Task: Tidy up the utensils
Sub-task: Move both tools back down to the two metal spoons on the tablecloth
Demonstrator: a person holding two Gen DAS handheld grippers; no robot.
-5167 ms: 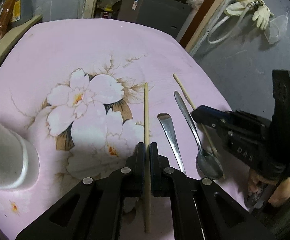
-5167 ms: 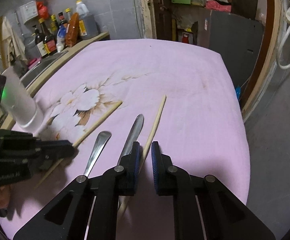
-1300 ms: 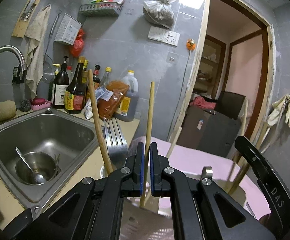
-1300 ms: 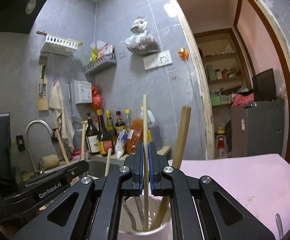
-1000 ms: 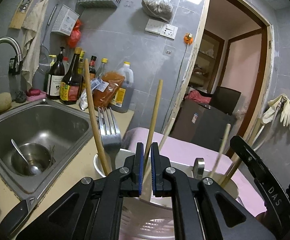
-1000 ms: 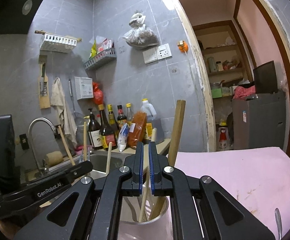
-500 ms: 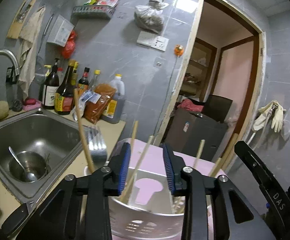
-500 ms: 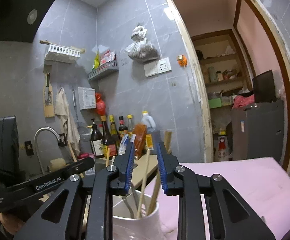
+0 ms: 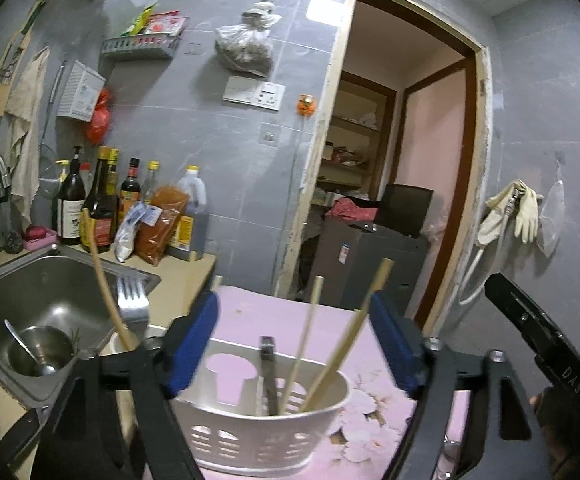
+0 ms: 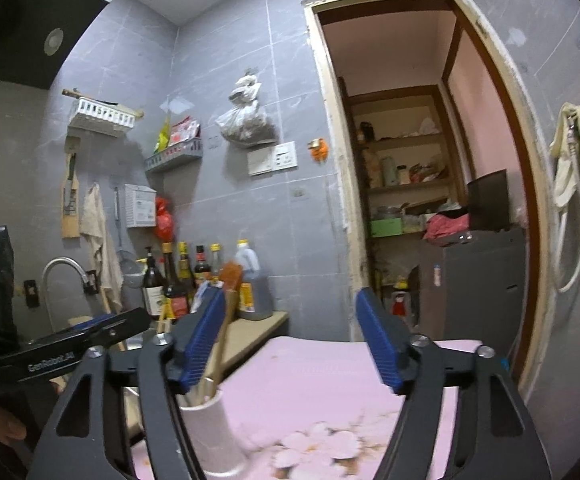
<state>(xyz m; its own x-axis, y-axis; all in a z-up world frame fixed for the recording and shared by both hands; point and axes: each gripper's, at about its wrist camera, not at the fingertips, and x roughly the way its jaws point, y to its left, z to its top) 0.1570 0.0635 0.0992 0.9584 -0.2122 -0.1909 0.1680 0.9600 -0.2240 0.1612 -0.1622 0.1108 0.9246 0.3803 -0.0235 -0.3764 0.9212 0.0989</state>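
Observation:
A white slotted utensil holder (image 9: 266, 432) stands on the pink flowered tablecloth (image 9: 246, 312). Two pale chopsticks (image 9: 307, 340) lean loose in its right half beside a dark metal handle (image 9: 268, 372). A fork (image 9: 132, 304) and a wooden stick (image 9: 104, 280) stand in its left part. My left gripper (image 9: 291, 344) hovers just behind the holder, its jaws opening, with nothing pressed between the pads. In the right wrist view the holder (image 10: 210, 428) sits low left with wooden sticks (image 10: 226, 328) rising from it. My right gripper (image 10: 290, 344) is opening too, with only the table beyond between its pads.
A steel sink (image 9: 50, 280) with a bowl and spoon lies left of the holder. Sauce bottles (image 9: 102, 208) line the counter behind it. A doorway (image 9: 401, 184) and a dark cabinet (image 9: 369, 264) stand beyond the table's far edge. A finger of the other gripper (image 9: 529, 332) reaches in at right.
Both grippers have gone from shut on a chopstick each to wide apart. The chopsticks now lean free in the holder. Both hands have drawn back and risen a little.

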